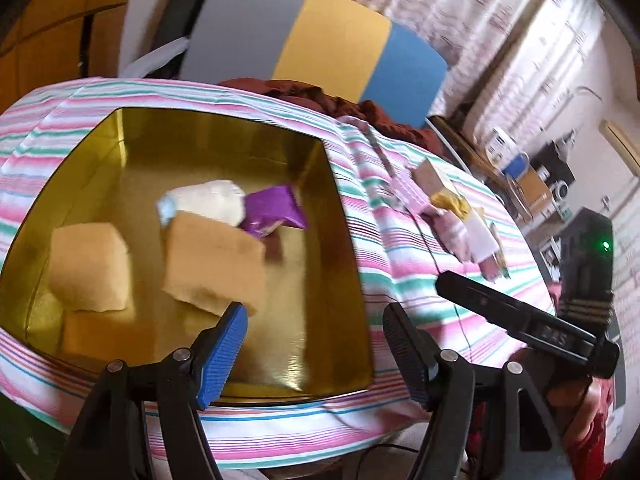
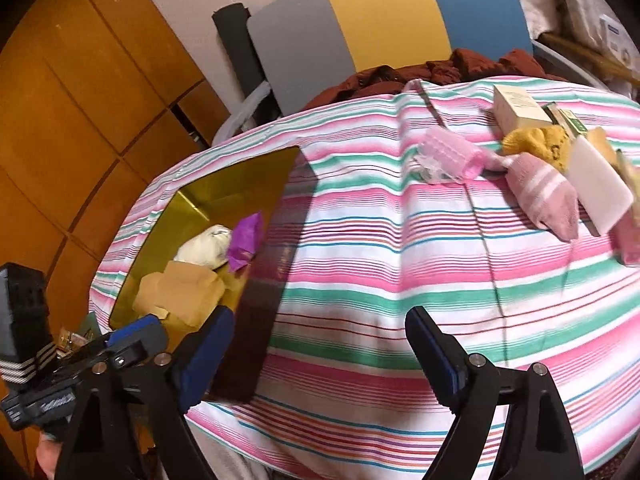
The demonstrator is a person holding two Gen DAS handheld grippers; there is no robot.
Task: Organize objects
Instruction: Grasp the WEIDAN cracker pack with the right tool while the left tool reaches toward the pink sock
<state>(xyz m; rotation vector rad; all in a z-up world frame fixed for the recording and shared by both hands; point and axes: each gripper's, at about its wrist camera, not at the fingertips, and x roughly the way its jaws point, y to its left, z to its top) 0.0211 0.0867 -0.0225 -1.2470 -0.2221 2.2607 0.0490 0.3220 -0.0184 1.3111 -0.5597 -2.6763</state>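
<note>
A gold tin box (image 1: 316, 184) (image 2: 240, 184) sits on the striped tablecloth (image 1: 400, 280) (image 2: 380, 260). It holds tan packets (image 1: 90, 266) (image 1: 214, 264), a white pouch (image 1: 208, 200) and a purple packet (image 1: 274, 210). My left gripper (image 1: 316, 332) is open and empty above the box's near edge. My right gripper (image 2: 320, 344) is open and empty over the cloth, right of the box. At the far right lie a pink sock (image 2: 548, 196), a yellow sock (image 2: 536, 144), a white block (image 2: 600, 188), a cream box (image 2: 516, 110) and a pink plastic piece (image 2: 452, 154).
A grey, yellow and blue panel (image 2: 380, 20) stands behind the table. Dark red cloth (image 2: 440, 68) is bunched at the far edge. Wooden cabinets (image 2: 80, 100) are to the left. The other gripper's body (image 1: 520, 320) shows at the left view's right side.
</note>
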